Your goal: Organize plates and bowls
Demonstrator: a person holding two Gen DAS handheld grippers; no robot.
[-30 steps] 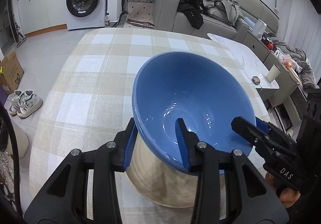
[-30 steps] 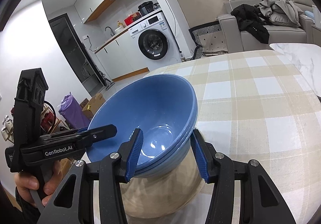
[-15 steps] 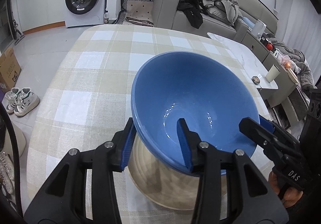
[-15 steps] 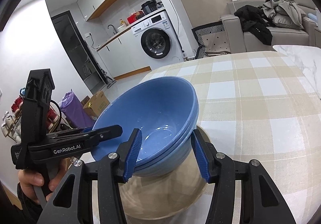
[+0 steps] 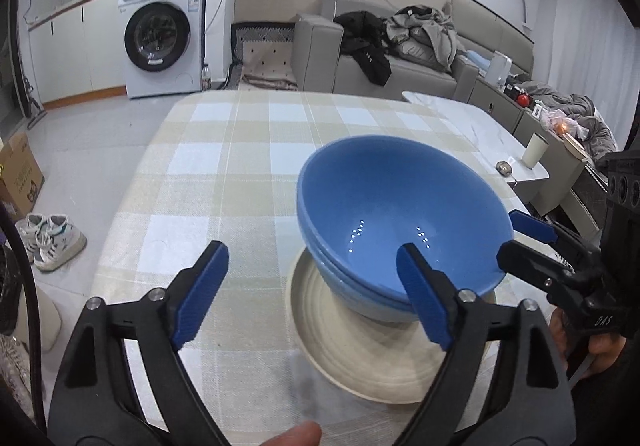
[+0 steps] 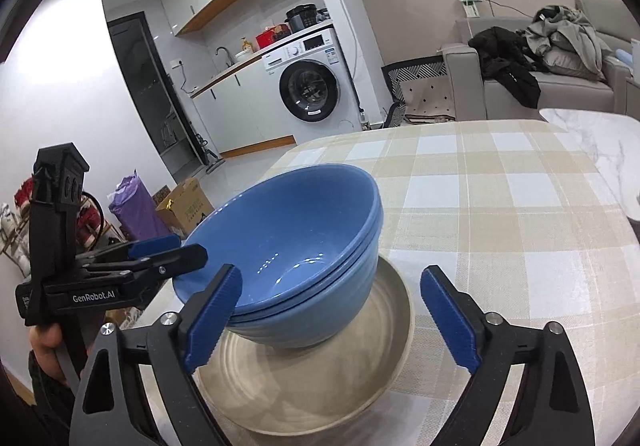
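A stack of blue bowls (image 5: pixel 400 222) sits on a beige plate (image 5: pixel 372 358) on the checked tablecloth (image 5: pixel 224 182). It also shows in the right wrist view, bowls (image 6: pixel 288 246) on the plate (image 6: pixel 320 386). My left gripper (image 5: pixel 312 294) is open, with its right finger in front of the bowls' near rim and its left finger over the cloth. My right gripper (image 6: pixel 344 314) is open, its fingers on either side of the stack and pulled back from it. Neither gripper holds anything.
A white marble side table (image 5: pixel 492 142) with a cup (image 5: pixel 534 150) adjoins the table on the right. A sofa with clothes (image 5: pixel 400 46) and a washing machine (image 5: pixel 164 38) stand beyond. Shoes (image 5: pixel 52 234) and a cardboard box (image 5: pixel 18 174) lie on the floor at left.
Both grippers have let go of the blue bowl and opened wide. The bowl now rests nested in the stack on the plate. Both grippers have drawn back and risen a little.
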